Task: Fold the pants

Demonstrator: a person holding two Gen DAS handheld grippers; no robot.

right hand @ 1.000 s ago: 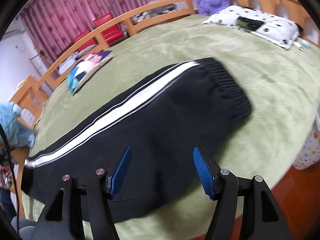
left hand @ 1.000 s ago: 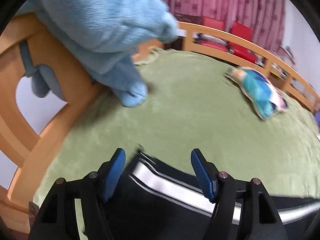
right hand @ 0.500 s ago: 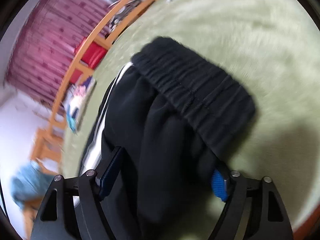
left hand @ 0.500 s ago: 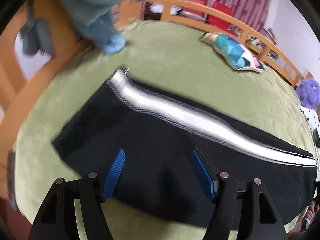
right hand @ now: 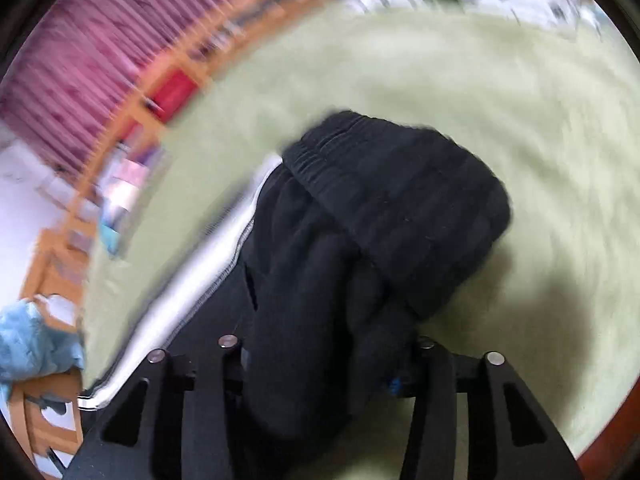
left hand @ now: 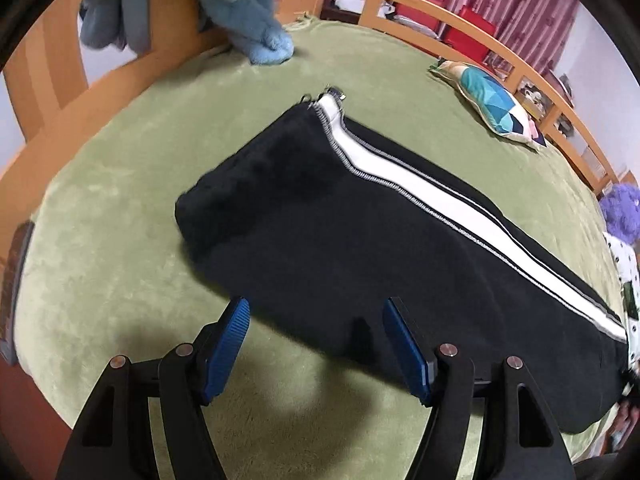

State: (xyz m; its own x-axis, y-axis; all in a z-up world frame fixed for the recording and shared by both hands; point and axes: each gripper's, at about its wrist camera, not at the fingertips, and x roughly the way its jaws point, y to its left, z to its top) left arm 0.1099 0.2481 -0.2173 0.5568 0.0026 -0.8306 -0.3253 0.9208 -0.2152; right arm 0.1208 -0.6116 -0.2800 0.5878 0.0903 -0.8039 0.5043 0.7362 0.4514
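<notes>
Black pants (left hand: 360, 248) with a white side stripe lie along the green bed, leg hem at the far left. My left gripper (left hand: 316, 344) is open and empty, hovering just short of the pants' near edge. In the right wrist view the pants' waistband end (right hand: 400, 200) is bunched up, and my right gripper (right hand: 320, 360) is shut on the black fabric, which hides the blue pads; the view is blurred by motion.
A blue plush toy (left hand: 256, 4) leans on the wooden bed frame (left hand: 500, 52) at the far left. A colourful cushion (left hand: 492, 104) lies at the far right, a purple plush (left hand: 624, 212) and a spotted pillow beyond. The bed's near edge drops to a red-brown floor (right hand: 624, 412).
My left gripper has drawn back off the pant leg and stays open. My right gripper has closed on the waistband end and lifted it, bunching the fabric.
</notes>
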